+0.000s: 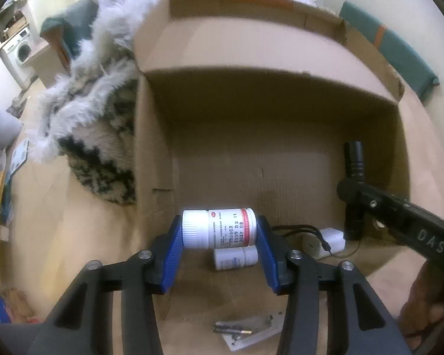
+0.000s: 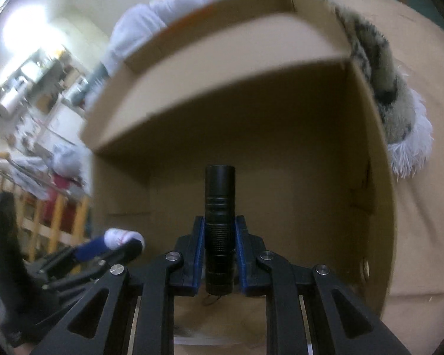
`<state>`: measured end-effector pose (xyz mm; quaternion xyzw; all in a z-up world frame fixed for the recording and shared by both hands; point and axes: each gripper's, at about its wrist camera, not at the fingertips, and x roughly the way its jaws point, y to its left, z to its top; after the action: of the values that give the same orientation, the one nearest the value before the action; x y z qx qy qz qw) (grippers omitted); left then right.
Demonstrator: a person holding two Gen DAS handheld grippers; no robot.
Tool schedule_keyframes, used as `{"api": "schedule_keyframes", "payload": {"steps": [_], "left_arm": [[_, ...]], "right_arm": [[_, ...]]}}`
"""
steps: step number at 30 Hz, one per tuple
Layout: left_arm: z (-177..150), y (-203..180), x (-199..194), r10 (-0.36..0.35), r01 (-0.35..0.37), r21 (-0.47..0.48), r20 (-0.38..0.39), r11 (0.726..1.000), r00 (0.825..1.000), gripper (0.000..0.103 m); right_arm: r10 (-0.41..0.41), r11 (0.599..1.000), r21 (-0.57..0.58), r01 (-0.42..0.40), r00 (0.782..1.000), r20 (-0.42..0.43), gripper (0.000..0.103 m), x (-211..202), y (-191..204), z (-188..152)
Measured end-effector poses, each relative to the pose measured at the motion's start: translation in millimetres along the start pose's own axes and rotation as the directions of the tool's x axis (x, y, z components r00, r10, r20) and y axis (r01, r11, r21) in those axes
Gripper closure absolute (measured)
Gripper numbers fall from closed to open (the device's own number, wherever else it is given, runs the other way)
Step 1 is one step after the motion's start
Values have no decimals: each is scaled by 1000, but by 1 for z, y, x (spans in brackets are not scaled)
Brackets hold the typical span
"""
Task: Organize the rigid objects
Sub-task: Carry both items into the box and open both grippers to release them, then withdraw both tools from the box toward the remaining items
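- The left gripper (image 1: 219, 230) pinches a white pill bottle (image 1: 219, 229) sideways over the open cardboard box (image 1: 281, 136).
- The right gripper (image 2: 220, 230) pinches a black flashlight (image 2: 219, 224) upright, inside the box.
- A smaller bottle (image 1: 235, 258) lies on the box floor.

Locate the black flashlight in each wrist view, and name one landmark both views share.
Left wrist view: the black flashlight stands at the right edge, clamped in the right gripper, over the box interior.
Right wrist view: the flashlight is centre frame, upright between the blue pads.
Shared landmark: the open cardboard box behind it.
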<state>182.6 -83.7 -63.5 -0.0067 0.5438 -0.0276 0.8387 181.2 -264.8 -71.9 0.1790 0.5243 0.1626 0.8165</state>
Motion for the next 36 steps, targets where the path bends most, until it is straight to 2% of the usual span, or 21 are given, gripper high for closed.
{"api": "schedule_keyframes", "payload": {"steps": [7,10,12,15,20,26,27,28,30,31,36], "left_arm": [[2,-21,23,49,-47,75,-16,996,999,59],[0,-27,35,120,-116,117,-25,986,993,59],[0,-33,37,147,-146,152,0,978,989,59],[0,-40,42,142,-138,176,-12,975,990,59],[3,-40,49,121,-113,150,-44,982,992,59],[2,-41,53,124,-114,150,-58,982,991,59],[3,-40,52,124,-113,155,-61,981,990,59],[4,-41,51,116,-105,161,-61,981,991,58],[6,-42,46,120,-110,172,-47,979,992,43],[6,-44,43,124,-115,173,-41,978,992,33],[11,-43,28,105,-102,169,-10,980,994,31]], "right_arm": [[-65,998,-31,63,996,-60,83,31,-4,1],[-73,997,-10,72,993,-98,83,43,-6,0],[-89,996,-13,89,989,-115,83,47,-5,-4],[-95,995,-10,95,986,-138,83,52,-5,-6],[-98,995,15,102,984,-145,83,55,-10,-4],[-82,996,30,85,991,-110,81,45,-18,-1],[-79,996,41,83,992,-102,70,43,-19,0],[-80,994,61,86,992,-99,43,40,-21,1],[-46,991,126,54,997,-68,17,31,-25,2],[-10,989,148,16,999,-46,17,27,-27,3],[29,988,155,-26,999,-23,14,12,-26,9]]}}
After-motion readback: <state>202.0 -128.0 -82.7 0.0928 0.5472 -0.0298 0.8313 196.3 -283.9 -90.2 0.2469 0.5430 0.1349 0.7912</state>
